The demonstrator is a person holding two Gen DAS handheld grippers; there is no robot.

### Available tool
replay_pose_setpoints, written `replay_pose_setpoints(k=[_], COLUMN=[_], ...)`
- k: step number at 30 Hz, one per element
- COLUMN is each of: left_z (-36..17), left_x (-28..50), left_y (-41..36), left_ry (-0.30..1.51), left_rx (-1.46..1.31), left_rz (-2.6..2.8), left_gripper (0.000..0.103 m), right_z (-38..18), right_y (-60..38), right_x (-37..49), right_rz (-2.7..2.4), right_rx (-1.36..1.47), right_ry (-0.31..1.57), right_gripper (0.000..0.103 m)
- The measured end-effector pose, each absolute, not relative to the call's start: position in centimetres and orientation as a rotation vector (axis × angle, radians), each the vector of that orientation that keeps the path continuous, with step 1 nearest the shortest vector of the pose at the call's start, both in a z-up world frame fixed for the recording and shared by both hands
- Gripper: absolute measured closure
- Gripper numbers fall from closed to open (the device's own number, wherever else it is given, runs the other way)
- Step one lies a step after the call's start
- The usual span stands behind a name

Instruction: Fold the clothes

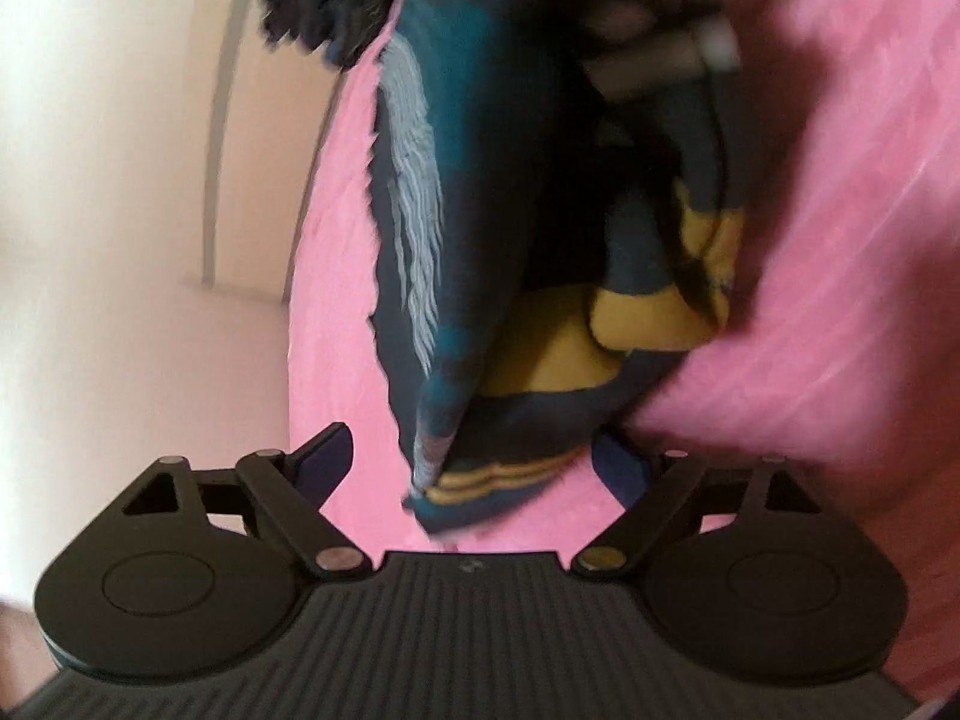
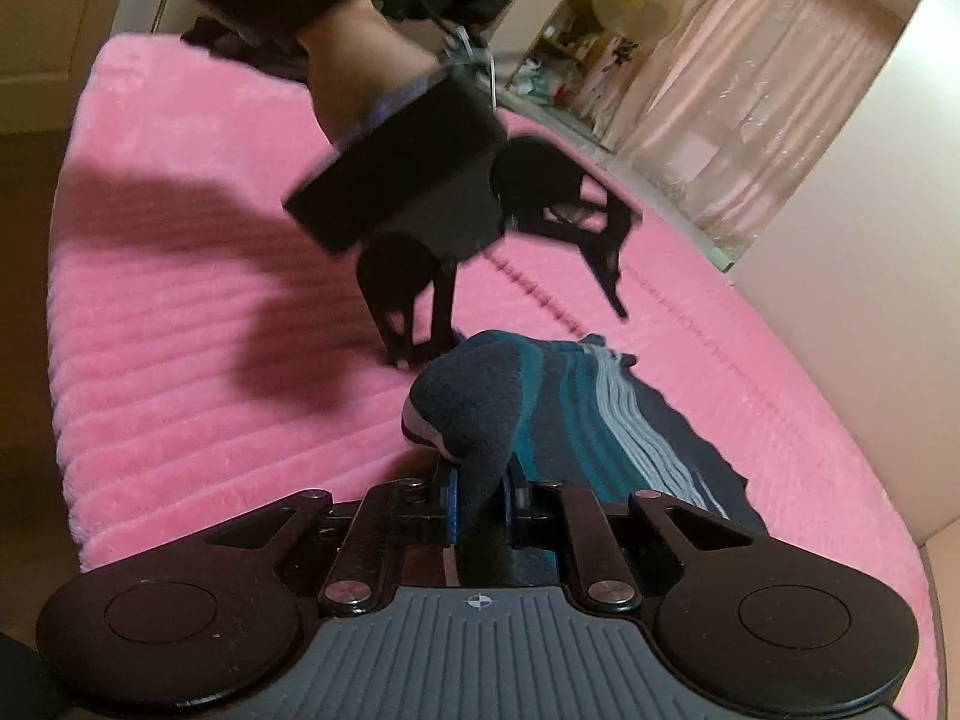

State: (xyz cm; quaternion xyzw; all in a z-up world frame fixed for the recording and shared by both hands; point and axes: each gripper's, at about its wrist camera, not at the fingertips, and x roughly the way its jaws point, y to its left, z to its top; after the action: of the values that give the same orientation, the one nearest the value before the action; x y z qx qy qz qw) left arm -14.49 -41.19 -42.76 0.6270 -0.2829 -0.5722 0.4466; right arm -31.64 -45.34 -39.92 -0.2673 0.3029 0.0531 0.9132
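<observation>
Pink plush bed (image 2: 180, 324) under all: right hand-held gripper (image 2: 480, 495) clenched on striped scarf (image 2: 558, 396), left hand-held gripper (image 1: 474, 468) released astride its far end; folding barely begun.

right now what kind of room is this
Probably a bedroom at home: a pink plush blanket spread over what looks like a bed, sheer pink curtains along the far wall, and cluttered shelves beside them. A striped garment lies on the blanket.
</observation>
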Motion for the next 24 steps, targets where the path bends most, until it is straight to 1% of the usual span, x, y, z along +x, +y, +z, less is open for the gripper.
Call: replay_pose_setpoints(k=[3, 4, 5, 6, 7, 8, 11, 15, 20, 24], left_z=[-42.9, -42.9, -42.9, -42.9, -42.9, -42.9, -41.7, -39.3, -36.1, -34.0], left_x=[-13.9, -13.7, -13.6, -13.4, -13.3, -13.3, -13.6, -14.8, -17.3, -19.6], left_y=[-42.3, -42.6, -42.9, -43.2, -43.4, -43.3, -42.9, -41.0, -34.7, -28.6], left_ry=[-0.744, -0.748, -0.748, -0.736, -0.727, -0.728, -0.679, -0.616, -0.486, -0.358], left_rx=[1.586, 1.597, 1.612, 1.642, 1.667, 1.678, 1.645, 1.597, 1.558, 1.590], left_rz=[-1.456, -1.464, -1.472, -1.479, -1.484, -1.485, -1.464, -1.439, -1.450, -1.445], left_gripper=[0.025, 0.033, 0.047, 0.055, 0.071, 0.081, 0.086, 0.087, 0.087, 0.087], right_z=[-39.3, -39.2, -39.2, -39.3, -39.3, -39.3, -38.7, -37.1, -35.3, -34.4], right_y=[-45.1, -45.0, -44.8, -44.7, -44.6, -44.5, -44.6, -43.8, -40.5, -36.8], right_x=[-32.5, -32.7, -32.8, -33.0, -33.0, -32.9, -33.4, -34.7, -38.2, -40.9], right_rz=[0.111, 0.112, 0.114, 0.117, 0.118, 0.119, 0.120, 0.148, 0.236, 0.354], right_rx=[-0.542, -0.542, -0.542, -0.542, -0.541, -0.540, -0.533, -0.518, -0.463, -0.425], right_ry=[0.617, 0.616, 0.617, 0.619, 0.621, 0.625, 0.624, 0.623, 0.622, 0.599], right_gripper=[0.092, 0.092, 0.092, 0.092, 0.092, 0.092, 0.092, 0.092, 0.092, 0.092])
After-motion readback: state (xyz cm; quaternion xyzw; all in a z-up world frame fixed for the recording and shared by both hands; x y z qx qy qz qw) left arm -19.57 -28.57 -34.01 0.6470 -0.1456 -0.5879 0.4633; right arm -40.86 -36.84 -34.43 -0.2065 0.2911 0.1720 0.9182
